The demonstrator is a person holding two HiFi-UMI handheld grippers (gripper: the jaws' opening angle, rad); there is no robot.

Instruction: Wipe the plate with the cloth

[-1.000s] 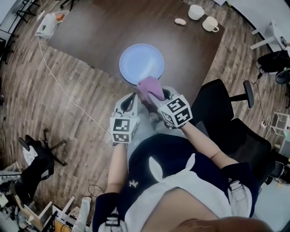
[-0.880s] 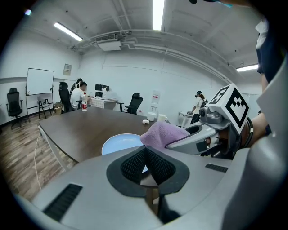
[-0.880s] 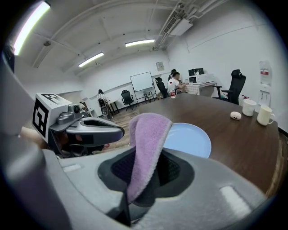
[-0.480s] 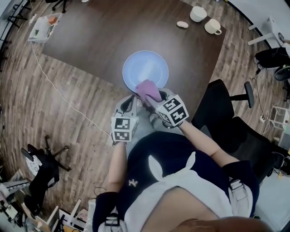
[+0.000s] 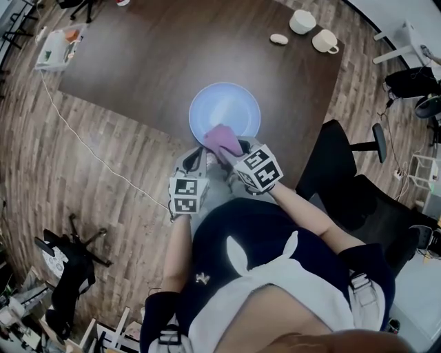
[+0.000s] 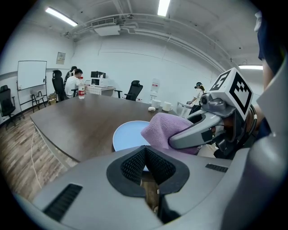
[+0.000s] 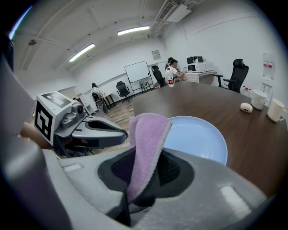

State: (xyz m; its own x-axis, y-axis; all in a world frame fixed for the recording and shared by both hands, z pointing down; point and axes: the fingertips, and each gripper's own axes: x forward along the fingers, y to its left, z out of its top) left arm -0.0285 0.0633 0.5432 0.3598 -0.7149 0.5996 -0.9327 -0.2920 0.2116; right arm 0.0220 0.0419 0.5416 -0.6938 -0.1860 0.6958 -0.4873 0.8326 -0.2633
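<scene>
A light blue plate lies near the front edge of the dark wooden table. My right gripper is shut on a purple cloth, which hangs over the plate's near rim. In the right gripper view the cloth rises folded between the black pads, with the plate just beyond. My left gripper sits beside it to the left, short of the table edge. Its jaws meet at the tips with nothing between them, and the left gripper view shows the cloth over the plate.
Two white cups and a small pale object stand at the table's far right. A tray of items sits at the far left corner. A black office chair is at my right, and a white cable runs over the floor.
Both grippers have moved forward and down toward the plate. The cloth now reaches further over the plate's near rim.
</scene>
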